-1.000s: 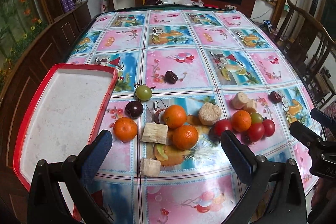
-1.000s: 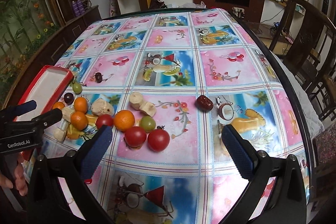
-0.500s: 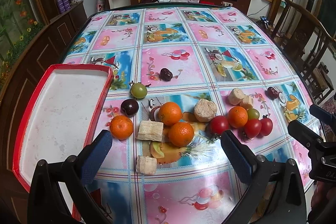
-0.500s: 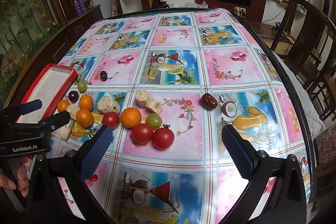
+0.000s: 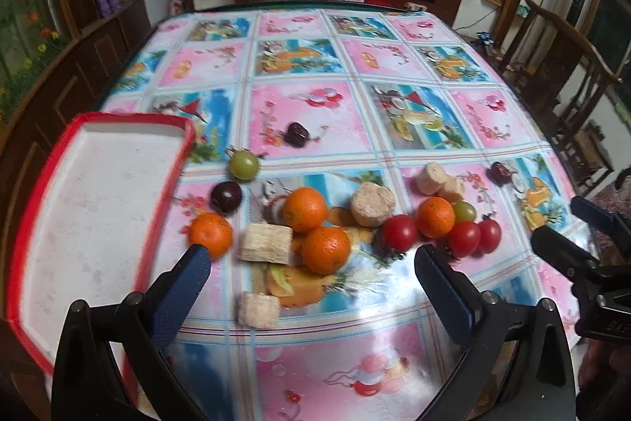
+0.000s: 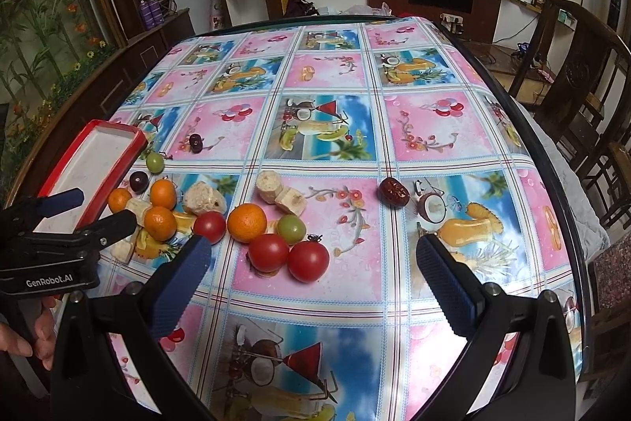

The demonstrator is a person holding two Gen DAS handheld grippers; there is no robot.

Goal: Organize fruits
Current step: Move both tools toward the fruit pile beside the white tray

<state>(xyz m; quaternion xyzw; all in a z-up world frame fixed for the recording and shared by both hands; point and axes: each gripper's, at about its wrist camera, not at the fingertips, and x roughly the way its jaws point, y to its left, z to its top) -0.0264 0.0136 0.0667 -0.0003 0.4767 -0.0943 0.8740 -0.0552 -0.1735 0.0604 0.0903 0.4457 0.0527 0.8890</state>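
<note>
Both grippers hang wide open, holding nothing: the left gripper (image 5: 311, 275) nearest the red tray (image 5: 37, 192), the right gripper (image 6: 313, 263) further right. Just beyond the tray's right rim lie the oranges (image 5: 304, 209), what look like banana chunks (image 5: 266, 242) (blurred), tomatoes (image 6: 307, 260), then grapes (image 5: 244, 164).

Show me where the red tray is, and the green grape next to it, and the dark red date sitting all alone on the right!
red tray (image 5: 98, 223): left wrist view, bare white floor.
green grape (image 5: 244, 164): left wrist view, middle of its skin.
dark red date (image 6: 393, 191): right wrist view, its wrinkled top.
</note>
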